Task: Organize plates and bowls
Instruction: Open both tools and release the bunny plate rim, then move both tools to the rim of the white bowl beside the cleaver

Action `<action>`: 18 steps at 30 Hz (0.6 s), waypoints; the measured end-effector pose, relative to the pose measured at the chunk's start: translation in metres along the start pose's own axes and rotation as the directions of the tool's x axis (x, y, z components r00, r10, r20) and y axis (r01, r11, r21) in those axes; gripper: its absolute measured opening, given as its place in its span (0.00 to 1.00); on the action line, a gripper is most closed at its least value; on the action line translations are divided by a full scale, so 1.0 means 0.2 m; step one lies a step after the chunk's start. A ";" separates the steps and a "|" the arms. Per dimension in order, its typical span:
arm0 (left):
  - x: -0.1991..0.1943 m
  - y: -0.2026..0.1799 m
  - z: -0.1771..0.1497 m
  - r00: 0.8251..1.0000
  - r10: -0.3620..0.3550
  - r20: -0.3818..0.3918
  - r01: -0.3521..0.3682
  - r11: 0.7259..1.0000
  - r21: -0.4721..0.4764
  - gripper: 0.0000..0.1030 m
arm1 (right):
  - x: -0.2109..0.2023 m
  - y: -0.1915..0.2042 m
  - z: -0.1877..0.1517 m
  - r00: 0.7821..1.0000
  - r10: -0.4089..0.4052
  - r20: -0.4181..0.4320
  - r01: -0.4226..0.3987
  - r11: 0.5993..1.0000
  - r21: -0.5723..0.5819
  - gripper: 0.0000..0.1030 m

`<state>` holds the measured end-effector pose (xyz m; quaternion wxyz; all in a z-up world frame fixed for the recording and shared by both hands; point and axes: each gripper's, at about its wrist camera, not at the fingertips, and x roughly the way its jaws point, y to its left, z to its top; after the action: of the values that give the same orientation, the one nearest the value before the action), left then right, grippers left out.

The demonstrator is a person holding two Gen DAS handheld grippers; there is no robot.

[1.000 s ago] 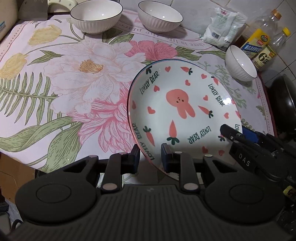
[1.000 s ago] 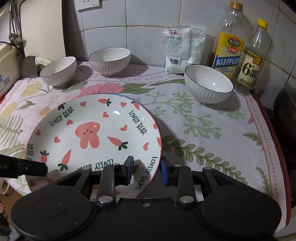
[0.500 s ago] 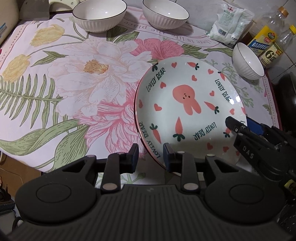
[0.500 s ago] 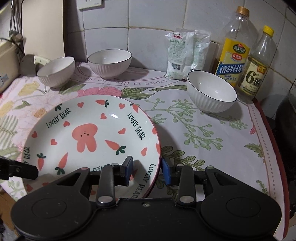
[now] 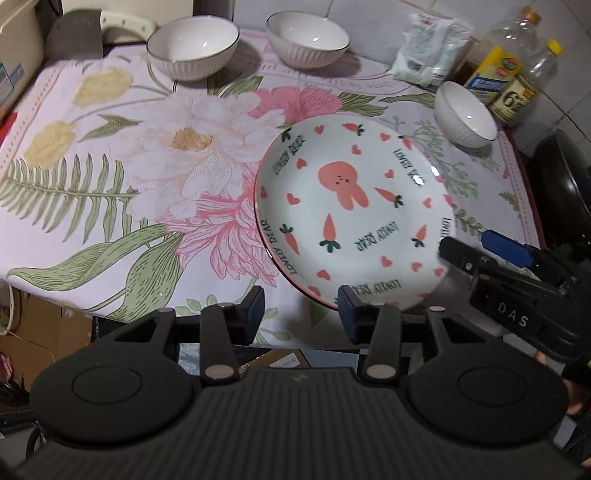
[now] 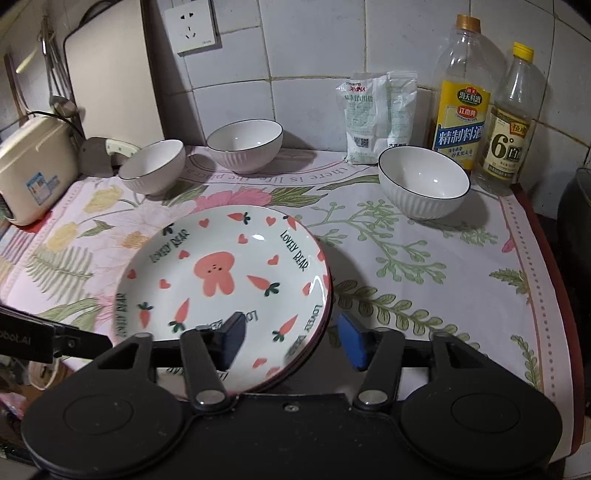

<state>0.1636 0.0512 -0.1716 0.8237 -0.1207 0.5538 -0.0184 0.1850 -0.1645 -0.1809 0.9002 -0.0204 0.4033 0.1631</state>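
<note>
This is a home kitchen. White wall tiles (image 6: 314, 40) with a wall socket (image 6: 192, 26) back the tabletop (image 6: 443, 266), which is covered by a flowered cloth. Against the wall stand two bottles of cooking liquid (image 6: 461, 96) with Chinese labels and a white food packet (image 6: 373, 118). A cream rice cooker (image 6: 29, 166) sits at the left, a cutting board (image 6: 110, 74) leans upright, and a dark pan (image 5: 561, 177) lies at the right. White bowls (image 6: 245, 146) and a cartoon-rabbit plate (image 6: 221, 280) rest on the cloth.

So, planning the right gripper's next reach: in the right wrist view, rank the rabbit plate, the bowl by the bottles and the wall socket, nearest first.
1. Rabbit plate: its rim lies between the open right gripper jaws.
2. Bowl by the bottles: farther, right.
3. Wall socket: farthest, upper left.
</note>
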 end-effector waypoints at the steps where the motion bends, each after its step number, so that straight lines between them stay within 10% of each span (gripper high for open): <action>1: -0.02 -0.01 -0.01 1.000 0.000 0.006 0.000 1.000 0.006 0.46 | -0.02 0.00 0.00 1.000 0.004 -0.004 -0.004 1.000 -0.001 0.72; 18: -0.31 -0.06 -0.04 0.993 0.060 0.098 -0.067 0.996 0.060 0.71 | -0.35 0.04 0.08 0.999 0.039 0.011 -0.038 0.996 -0.077 0.82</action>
<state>0.1326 0.0487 -0.1159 0.8530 -0.0778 0.5160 -0.0037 0.1495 -0.1732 -0.1182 0.8979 -0.0462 0.3914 0.1960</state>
